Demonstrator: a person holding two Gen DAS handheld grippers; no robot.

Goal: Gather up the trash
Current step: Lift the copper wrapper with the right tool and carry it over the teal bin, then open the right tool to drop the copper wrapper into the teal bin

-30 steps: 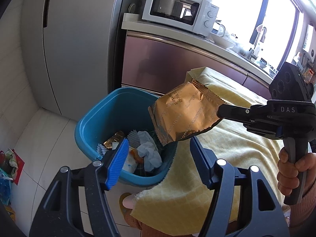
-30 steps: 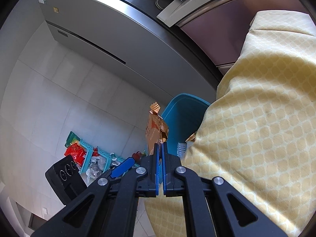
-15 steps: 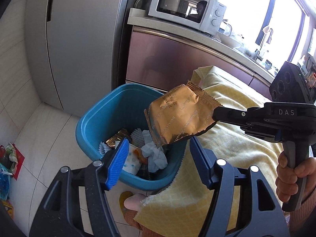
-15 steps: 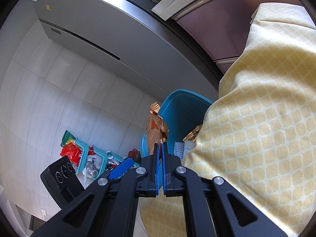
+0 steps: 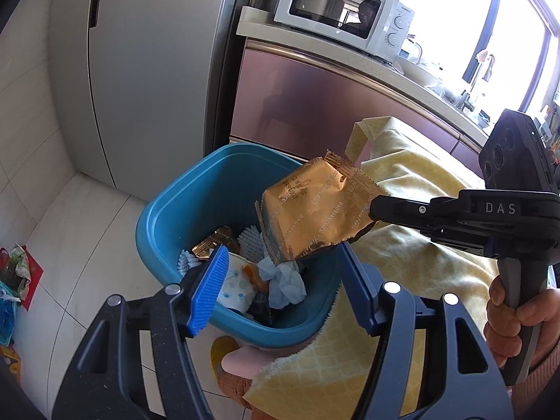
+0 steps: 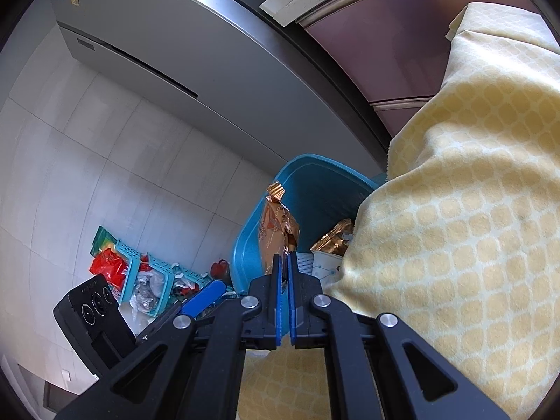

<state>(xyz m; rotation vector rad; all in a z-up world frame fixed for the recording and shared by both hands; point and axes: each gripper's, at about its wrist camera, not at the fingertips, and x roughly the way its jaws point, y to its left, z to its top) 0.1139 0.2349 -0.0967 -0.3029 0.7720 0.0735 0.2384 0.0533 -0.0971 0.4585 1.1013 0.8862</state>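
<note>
The right tool (image 5: 376,206), clamped on a gold foil snack wrapper (image 5: 308,210), has carried it farther over the blue bin (image 5: 168,210), so release looks imminent; the left tool (image 5: 280,280) hangs open, empty.

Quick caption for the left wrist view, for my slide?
Right gripper holds a gold snack wrapper over the blue trash bin; left gripper open.
</note>
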